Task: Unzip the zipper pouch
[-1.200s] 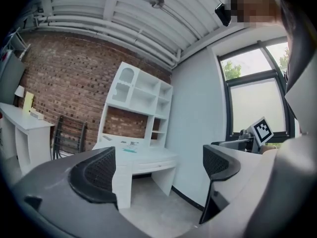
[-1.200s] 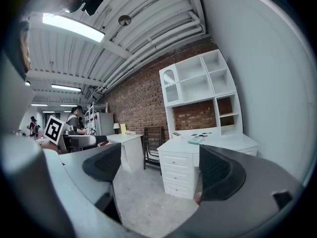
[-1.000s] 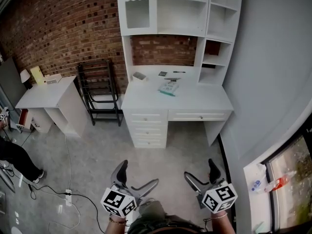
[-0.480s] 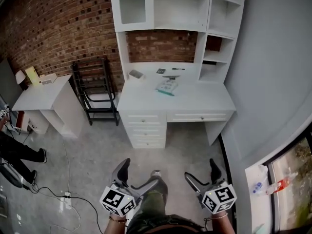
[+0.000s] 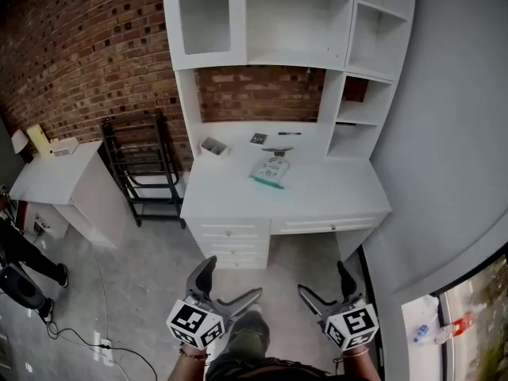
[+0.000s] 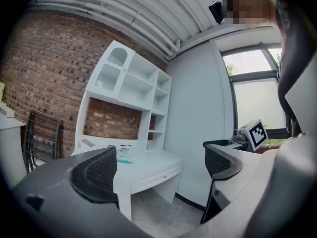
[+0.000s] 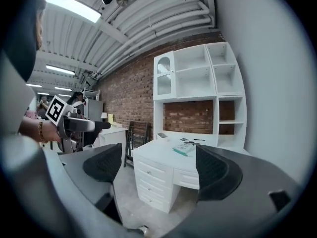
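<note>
The zipper pouch (image 5: 271, 171), clear with a teal edge, lies flat on the white desk (image 5: 317, 193) against the brick wall; it also shows as a small pouch (image 7: 185, 149) in the right gripper view and a pouch (image 6: 124, 153) in the left gripper view. My left gripper (image 5: 228, 284) is held low at the bottom of the head view, open and empty. My right gripper (image 5: 325, 280) is beside it, also open and empty. Both are well short of the desk, over the floor.
Small dark items (image 5: 259, 138) and a pen (image 5: 289, 133) lie at the back of the desk, under a white hutch (image 5: 278, 22). A black rack (image 5: 139, 165) and a second white table (image 5: 55, 177) stand to the left. A cable (image 5: 99, 324) runs across the floor.
The desk has grown larger and come closer in the head view as I walk toward it. Both grippers keep the same open pose at the bottom.
</note>
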Available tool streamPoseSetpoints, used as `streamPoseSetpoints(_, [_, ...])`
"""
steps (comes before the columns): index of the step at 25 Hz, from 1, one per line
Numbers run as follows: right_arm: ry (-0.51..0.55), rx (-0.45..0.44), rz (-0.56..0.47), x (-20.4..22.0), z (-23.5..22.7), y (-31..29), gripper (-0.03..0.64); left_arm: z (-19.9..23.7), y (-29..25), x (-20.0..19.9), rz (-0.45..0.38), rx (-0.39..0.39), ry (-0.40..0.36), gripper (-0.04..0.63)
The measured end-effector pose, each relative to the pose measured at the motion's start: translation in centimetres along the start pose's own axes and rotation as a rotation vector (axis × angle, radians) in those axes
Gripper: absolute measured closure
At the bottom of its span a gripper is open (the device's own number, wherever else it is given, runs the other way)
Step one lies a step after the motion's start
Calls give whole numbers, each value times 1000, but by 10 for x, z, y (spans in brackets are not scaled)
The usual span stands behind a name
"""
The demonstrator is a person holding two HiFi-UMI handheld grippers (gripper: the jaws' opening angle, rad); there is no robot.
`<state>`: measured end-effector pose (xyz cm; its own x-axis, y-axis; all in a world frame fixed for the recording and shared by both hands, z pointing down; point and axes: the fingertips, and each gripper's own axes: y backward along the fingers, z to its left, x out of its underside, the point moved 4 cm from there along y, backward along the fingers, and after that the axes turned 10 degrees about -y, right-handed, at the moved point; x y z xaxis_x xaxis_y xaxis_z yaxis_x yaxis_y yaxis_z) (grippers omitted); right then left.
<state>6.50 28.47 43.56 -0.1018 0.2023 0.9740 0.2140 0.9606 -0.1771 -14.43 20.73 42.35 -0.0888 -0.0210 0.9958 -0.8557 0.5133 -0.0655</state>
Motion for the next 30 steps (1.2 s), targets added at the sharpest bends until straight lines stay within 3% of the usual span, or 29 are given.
streamPoseSetpoints(5, [-9, 56, 10, -8, -47, -83, 153, 58, -65, 6, 18, 17, -31, 38])
streamPoseSetpoints(9, [-8, 91, 12, -10, -74, -145, 156, 109, -107, 19, 27, 4, 30, 40])
streamPoseSetpoints(17, [-9, 54, 141, -4, -111, -249, 204, 180, -182, 25, 54, 28, 31, 60])
streamPoseSetpoints(22, [92, 27, 178, 6, -127, -296, 212, 211, -207, 34, 59, 15, 49, 63])
streamPoseSetpoints(30, [70, -19, 234, 19, -142, -335, 252, 235, -212, 34, 52, -16, 47, 66])
